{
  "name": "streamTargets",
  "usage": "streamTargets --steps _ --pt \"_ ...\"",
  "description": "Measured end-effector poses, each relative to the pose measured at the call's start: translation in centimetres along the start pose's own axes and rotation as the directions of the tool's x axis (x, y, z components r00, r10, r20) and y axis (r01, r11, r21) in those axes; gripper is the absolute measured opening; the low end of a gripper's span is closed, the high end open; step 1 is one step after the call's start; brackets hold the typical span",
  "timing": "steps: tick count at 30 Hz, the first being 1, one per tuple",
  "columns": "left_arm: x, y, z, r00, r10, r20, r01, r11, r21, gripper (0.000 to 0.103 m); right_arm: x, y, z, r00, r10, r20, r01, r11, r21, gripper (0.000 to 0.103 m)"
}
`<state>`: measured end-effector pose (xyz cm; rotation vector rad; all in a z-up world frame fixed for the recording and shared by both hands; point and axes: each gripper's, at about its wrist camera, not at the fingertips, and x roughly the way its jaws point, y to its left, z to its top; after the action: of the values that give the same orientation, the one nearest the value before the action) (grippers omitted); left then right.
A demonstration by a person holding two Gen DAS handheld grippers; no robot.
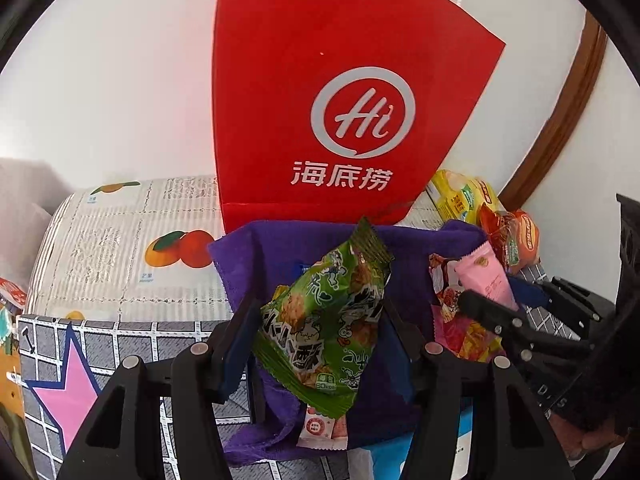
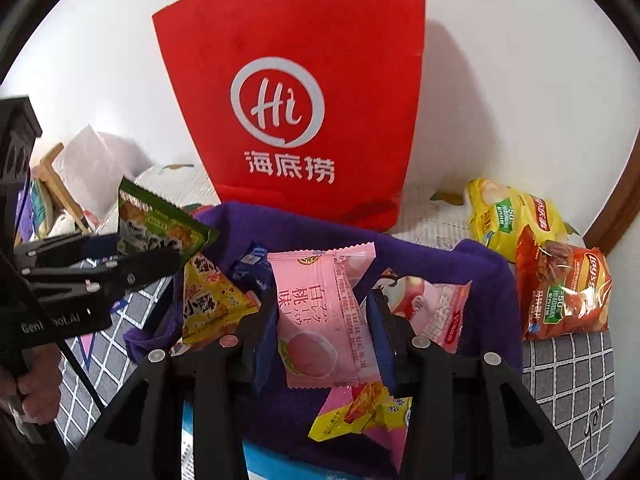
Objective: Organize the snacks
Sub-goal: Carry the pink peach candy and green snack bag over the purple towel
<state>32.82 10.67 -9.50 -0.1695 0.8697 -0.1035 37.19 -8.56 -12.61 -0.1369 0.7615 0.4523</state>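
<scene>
My left gripper (image 1: 320, 340) is shut on a green snack packet (image 1: 332, 320), held up over a purple cloth-lined box (image 1: 256, 256); the same packet (image 2: 160, 224) shows at the left of the right wrist view. My right gripper (image 2: 320, 332) is shut on a pink peach-flavour packet (image 2: 324, 320), which also appears in the left wrist view as the pink packet (image 1: 488, 280). Loose snacks lie in the box: a yellow packet (image 2: 212, 304), a pink-and-white packet (image 2: 436, 308) and small yellow wrappers (image 2: 360, 412). A tall red paper bag (image 2: 304, 92) stands behind the box.
Two crisp bags, yellow (image 2: 508, 212) and orange-red (image 2: 564, 292), lie at the right by the wall. A grey grid-patterned surface (image 1: 120, 340) with a pink star (image 1: 68, 396) lies in front, a fruit-print sheet (image 1: 132, 248) behind it. A hand (image 2: 36, 384) grips the left tool.
</scene>
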Motion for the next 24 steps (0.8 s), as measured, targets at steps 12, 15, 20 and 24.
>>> streamTargets --steps 12,15,20,24 --pt "0.1 0.0 0.1 1.0 0.001 -0.001 -0.001 1.0 -0.003 0.056 1.1 0.3 -0.8 0.999 0.006 -0.054 -0.006 1.0 -0.003 0.043" --pt "0.2 -0.1 0.1 1.0 0.002 -0.004 -0.002 1.0 -0.001 0.056 1.4 0.4 -0.9 0.998 0.008 -0.066 -0.009 1.0 -0.013 0.043" --pt "0.2 0.0 0.1 1.0 0.002 -0.004 -0.002 1.0 -0.002 0.056 1.8 0.6 -1.0 0.997 0.008 -0.081 -0.01 1.0 -0.019 0.043" --pt "0.2 0.1 0.1 1.0 0.004 -0.006 -0.004 1.0 -0.007 0.056 2.0 0.8 -1.1 0.996 0.007 -0.094 -0.009 1.0 -0.026 0.043"
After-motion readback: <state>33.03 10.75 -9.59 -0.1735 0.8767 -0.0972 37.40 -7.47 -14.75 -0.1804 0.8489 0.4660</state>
